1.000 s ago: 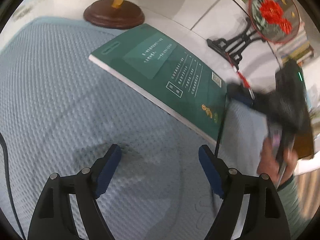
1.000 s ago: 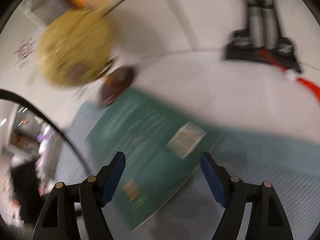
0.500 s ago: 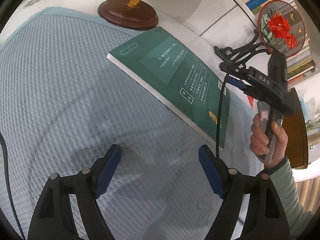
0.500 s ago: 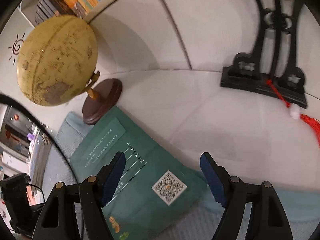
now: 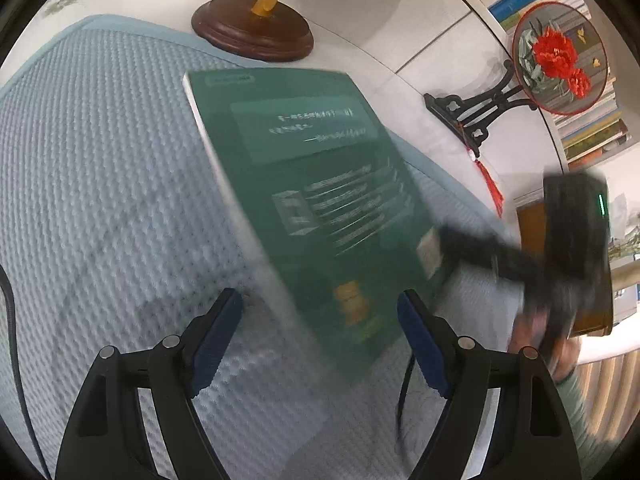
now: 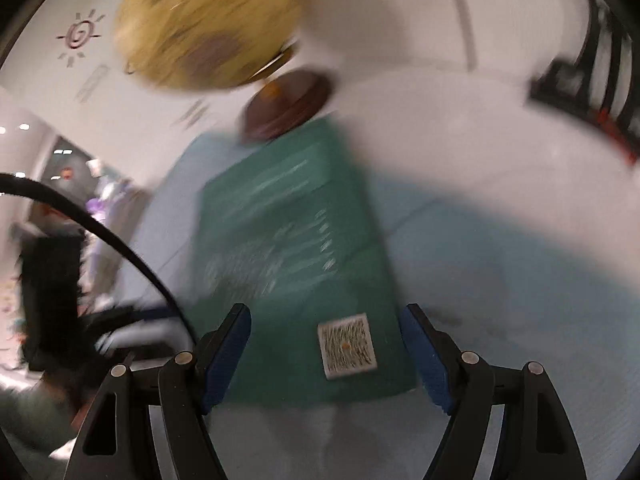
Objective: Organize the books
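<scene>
While the green book (image 5: 320, 200) lies flat on the pale blue mat (image 5: 100, 200), its near end sits between the spread pads of my right tongs (image 6: 326, 354), not visibly gripped. My left tongs (image 5: 320, 336) hover released above the mat. A globe (image 5: 256, 28) stands behind on the white worktop (image 5: 360, 52).

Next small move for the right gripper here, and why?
Probably ease the right gripper forward and close on the green book: its near edge already lies between the open jaws, nothing is gripped yet, and the left gripper hangs open beside it.
</scene>
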